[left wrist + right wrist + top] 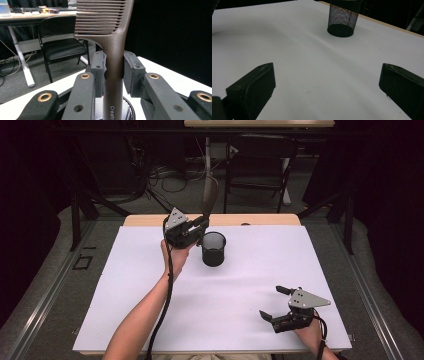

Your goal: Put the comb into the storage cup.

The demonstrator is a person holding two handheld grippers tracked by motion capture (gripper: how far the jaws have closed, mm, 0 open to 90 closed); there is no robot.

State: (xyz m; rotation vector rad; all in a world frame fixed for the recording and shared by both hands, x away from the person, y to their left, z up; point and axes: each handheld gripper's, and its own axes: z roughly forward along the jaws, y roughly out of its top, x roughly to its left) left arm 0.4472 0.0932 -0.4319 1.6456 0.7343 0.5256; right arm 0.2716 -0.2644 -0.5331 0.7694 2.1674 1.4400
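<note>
Your right claw [274, 304] rests low at the near right of the worktop [250, 285], jaws spread wide apart with nothing between them. Your left claw [200, 226] is clamped on the handle of a brown comb [113, 65], held upright with its teeth at the top, directly above the black mesh cup [214, 249] standing toward the far side.

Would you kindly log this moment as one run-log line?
left tool: shut on comb, upright above mesh cup | right tool: open, idle near table front edge
</note>
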